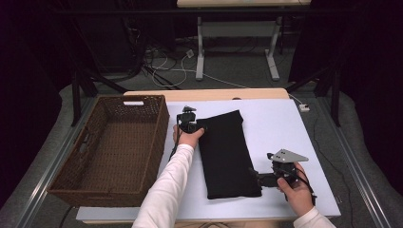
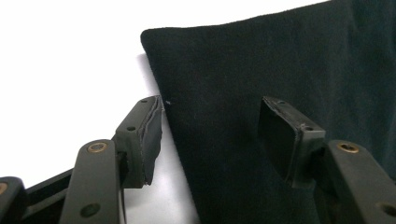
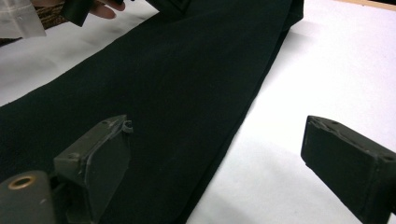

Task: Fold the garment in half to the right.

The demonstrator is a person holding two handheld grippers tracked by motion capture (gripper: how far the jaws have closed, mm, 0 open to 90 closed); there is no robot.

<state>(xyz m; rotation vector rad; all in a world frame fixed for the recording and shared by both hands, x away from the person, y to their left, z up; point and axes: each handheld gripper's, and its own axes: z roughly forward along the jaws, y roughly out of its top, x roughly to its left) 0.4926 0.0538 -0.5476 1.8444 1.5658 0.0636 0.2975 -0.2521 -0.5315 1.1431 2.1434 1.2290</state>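
Black cloth (image 1: pixel 226 154), one piece folded into a long strip, lies flat near the middle of the white table top (image 1: pixel 280 128), running from about 12 o'clock down to 6 o'clock. One brown wicker basket (image 1: pixel 95 185) sits at 9 o'clock of it, well apart from its long edge, with a bare white strip between. Two grippers are at work. The left gripper (image 1: pixel 199 127) sits at the cloth's far left corner, at about 11 o'clock; its jaws are apart and straddle the cloth's edge, one pad (image 2: pixel 148 140) over bare table, the other over fabric, neither pressing. The right gripper (image 1: pixel 254 176) is at 5 o'clock, its jaws wide apart across the near right edge. Right of the cloth the table is bare out to its edge. Beyond the table are a grey floor (image 1: pixel 233 71), loose cables and a second table's legs (image 1: pixel 200 47).
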